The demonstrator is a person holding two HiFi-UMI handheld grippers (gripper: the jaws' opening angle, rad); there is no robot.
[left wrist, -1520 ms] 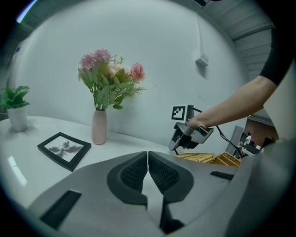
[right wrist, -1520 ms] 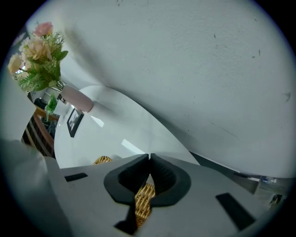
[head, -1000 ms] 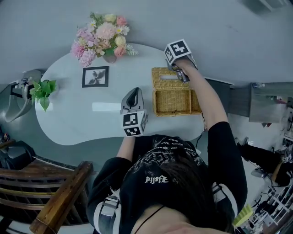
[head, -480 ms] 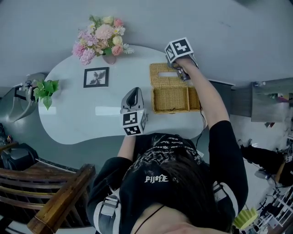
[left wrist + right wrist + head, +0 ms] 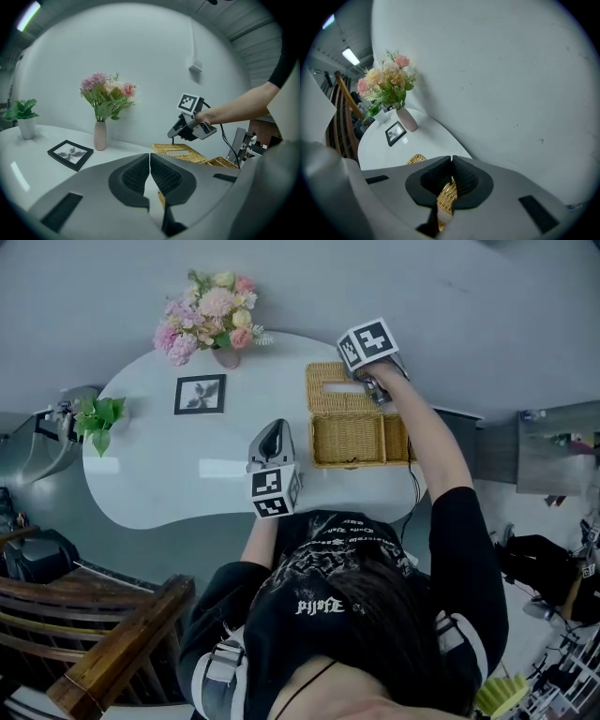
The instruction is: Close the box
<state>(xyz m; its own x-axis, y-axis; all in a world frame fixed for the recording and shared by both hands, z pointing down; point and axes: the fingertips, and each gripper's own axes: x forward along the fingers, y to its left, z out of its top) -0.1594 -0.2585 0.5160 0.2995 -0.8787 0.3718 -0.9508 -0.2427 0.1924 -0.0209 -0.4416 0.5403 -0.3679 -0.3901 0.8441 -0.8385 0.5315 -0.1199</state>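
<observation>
White table [image 5: 159, 474] first: the left gripper [image 5: 272, 430] hovers near its front edge, clenched on nothing. Right of it sits the wicker box [image 5: 361, 442], long axis crosswise, its lid [image 5: 333, 395] swung open beyond, edge pinched by the right gripper [image 5: 375, 393].

In the head view the left gripper [image 5: 273, 427] hovers at the centre of the frame. Its jaws are pressed together with nothing between them, and they point away from the body. The left forearm [image 5: 255, 542] is tucked close to the chest. The right arm [image 5: 427, 442] stretches toward the upper right, forearm bare below a black sleeve. The right gripper [image 5: 375, 393] tilts downward, its jaws closed on the edge of the wicker lid [image 5: 323, 401].
</observation>
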